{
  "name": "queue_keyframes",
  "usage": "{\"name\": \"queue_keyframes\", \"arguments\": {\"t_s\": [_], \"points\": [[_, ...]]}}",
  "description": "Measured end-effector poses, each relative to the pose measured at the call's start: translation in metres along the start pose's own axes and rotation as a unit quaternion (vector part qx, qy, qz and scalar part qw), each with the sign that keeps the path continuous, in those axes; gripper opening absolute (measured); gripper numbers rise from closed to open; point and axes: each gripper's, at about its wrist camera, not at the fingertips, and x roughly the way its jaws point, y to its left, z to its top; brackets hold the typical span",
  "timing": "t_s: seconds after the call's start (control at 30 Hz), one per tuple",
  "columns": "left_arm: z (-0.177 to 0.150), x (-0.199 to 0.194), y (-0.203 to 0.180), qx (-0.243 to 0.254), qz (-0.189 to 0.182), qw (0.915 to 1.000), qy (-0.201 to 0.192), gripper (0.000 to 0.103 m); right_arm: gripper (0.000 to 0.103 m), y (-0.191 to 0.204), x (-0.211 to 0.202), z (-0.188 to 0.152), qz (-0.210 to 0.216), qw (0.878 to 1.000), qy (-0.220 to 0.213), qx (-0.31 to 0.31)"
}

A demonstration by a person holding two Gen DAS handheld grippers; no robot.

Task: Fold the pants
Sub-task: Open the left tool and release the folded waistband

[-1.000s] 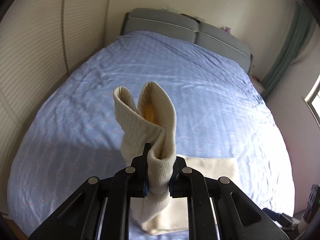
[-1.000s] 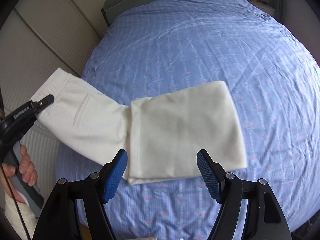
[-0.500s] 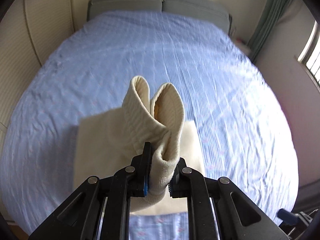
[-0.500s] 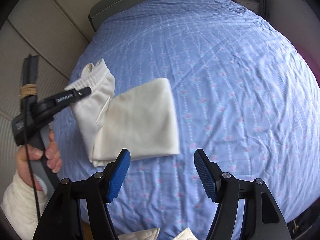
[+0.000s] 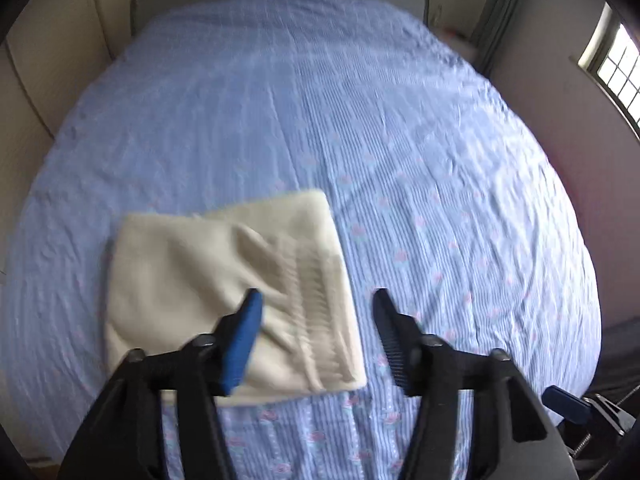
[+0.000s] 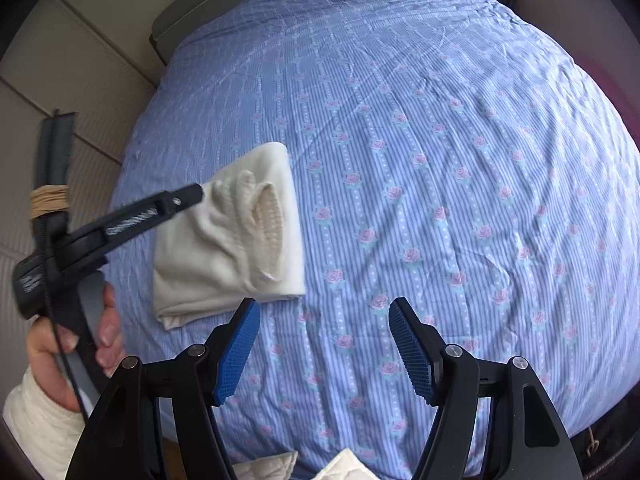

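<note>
1. We are noting the waistband, clamped and carried a second ago, now lying on the folded pants (image 5: 224, 292) near the bed's (image 5: 360, 120) left edge.
2. Left gripper (image 5: 316, 344) is opening, nothing between its jaws; right gripper (image 6: 324, 344) is hovering spread and empty.
3. Fold is looking nearly done; the rumpled waistband (image 6: 268, 220) is wanting smoothing.
4. Wide bare sheet is lying right and far.
</note>
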Motion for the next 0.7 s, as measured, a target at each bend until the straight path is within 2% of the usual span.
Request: {"name": "queue_keyframes", "arguments": {"t_s": [0.07,0.17,0.27,0.47,0.57,0.7], "points": [[-0.003,-0.018,0.015,-0.007,0.003,0.9998,-0.016,0.061,0.069,0.005,0.003,0.001,0.009,1.000,0.002,-0.005],[-0.012,-0.038,0.051,-0.009,0.050,0.9982,-0.031,0.065,0.069,0.019,0.014,0.006,0.026,0.999,0.006,-0.024],[-0.029,-0.045,0.099,-0.032,0.098,0.9945,-0.018,0.066,0.069,0.042,0.032,0.015,0.044,0.997,0.004,-0.061],[-0.055,-0.022,0.151,-0.084,0.105,0.9903,0.034,0.067,0.067,0.083,0.092,0.038,0.075,0.989,0.032,-0.125],[-0.065,-0.006,0.157,-0.088,0.098,0.9900,0.051,0.067,0.059,0.096,0.128,0.049,0.065,0.986,0.052,-0.146],[-0.071,0.012,0.158,-0.099,0.081,0.9892,0.072,0.067,0.053,0.098,0.170,0.061,0.041,0.986,0.083,-0.136]]}}
